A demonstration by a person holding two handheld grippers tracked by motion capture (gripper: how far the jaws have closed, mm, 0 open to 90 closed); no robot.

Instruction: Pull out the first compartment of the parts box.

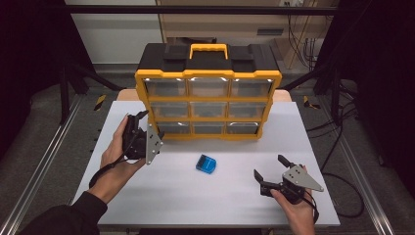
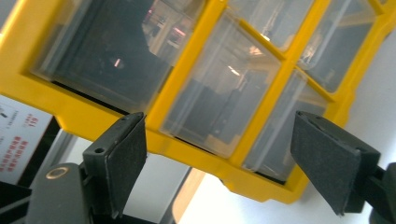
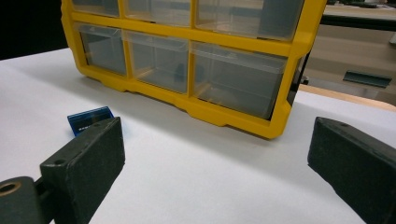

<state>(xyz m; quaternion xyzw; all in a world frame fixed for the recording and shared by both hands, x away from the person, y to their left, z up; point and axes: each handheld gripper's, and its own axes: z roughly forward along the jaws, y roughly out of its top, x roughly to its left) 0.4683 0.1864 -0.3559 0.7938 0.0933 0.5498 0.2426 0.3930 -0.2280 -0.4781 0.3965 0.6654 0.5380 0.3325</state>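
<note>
Left claw (image 1: 142, 121): jaws wide apart, empty, held just beside the bottom-left drawer of one yellow organizer (image 1: 208, 105) with nine clear drawers. Right claw (image 1: 270, 172): jaws wide apart, empty, over the near right tabletop (image 1: 195, 196). One blue card (image 1: 206, 163) lies between the claws, nearer the right.

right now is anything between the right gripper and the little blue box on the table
Nothing visible. The right gripper is open, and bare table lies between it and the blue box. The yellow drawer cabinet stands farther back, off that path.
</note>
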